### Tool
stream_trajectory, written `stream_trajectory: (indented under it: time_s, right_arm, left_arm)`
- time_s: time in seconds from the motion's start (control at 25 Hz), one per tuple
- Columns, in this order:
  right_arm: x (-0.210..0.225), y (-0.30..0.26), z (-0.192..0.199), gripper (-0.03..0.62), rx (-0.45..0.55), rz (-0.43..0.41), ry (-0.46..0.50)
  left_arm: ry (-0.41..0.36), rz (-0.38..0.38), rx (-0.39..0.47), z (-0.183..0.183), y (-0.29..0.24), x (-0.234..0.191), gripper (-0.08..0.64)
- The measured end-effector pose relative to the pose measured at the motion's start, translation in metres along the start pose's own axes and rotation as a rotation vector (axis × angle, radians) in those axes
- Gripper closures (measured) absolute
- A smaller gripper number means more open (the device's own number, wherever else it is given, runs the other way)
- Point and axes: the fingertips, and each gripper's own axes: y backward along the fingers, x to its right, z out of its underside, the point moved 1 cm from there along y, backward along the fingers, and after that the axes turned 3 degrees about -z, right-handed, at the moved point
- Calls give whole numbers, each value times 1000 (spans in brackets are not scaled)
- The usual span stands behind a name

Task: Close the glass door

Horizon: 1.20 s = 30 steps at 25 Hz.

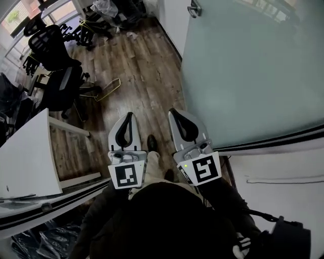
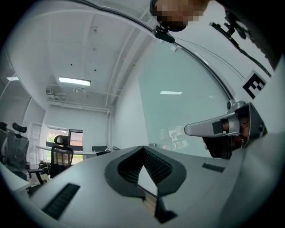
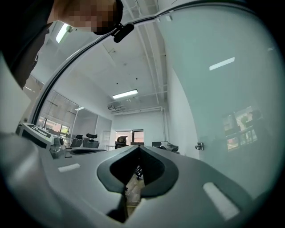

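Observation:
The frosted glass door (image 1: 248,66) stands at the right of the head view, its metal handle (image 1: 194,8) at the far top edge. My left gripper (image 1: 129,115) and right gripper (image 1: 172,111) are held side by side close to the body, over the wooden floor, left of the door and not touching it. Both have their jaws shut with nothing between them. In the right gripper view the door (image 3: 222,89) fills the right side, with the handle (image 3: 199,145) small and far off. The left gripper view shows the glass (image 2: 187,102) ahead and the right gripper (image 2: 222,127) alongside.
Black office chairs (image 1: 55,60) stand at the far left, with a yellow wire frame (image 1: 109,90) on the wooden floor (image 1: 147,66). A white desk (image 1: 25,157) lies at the near left. A person's shoe (image 1: 151,143) shows between the grippers. A white ledge (image 1: 283,172) runs below the door.

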Motion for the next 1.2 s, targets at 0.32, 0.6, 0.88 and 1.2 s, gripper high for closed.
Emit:
stream_trajectory:
  time_s: [0.32,0.6,0.88,1.2]
  right_arm:
    - [120,-127,42,591,-19,60,-16]
    - [186,-226,64,591,-25,136,-2]
    - [254,-271,45,591,-11,228,67]
    - [328,-312,55,591,19,280,107]
  left_arm:
    - [13,60,-22,49,-179,-23,563]
    - [8,152,-6,77,-305,-57,563]
    - [43,240,8,79,-386,-46,563]
    - [37,314,14,102,-484,-22,563]
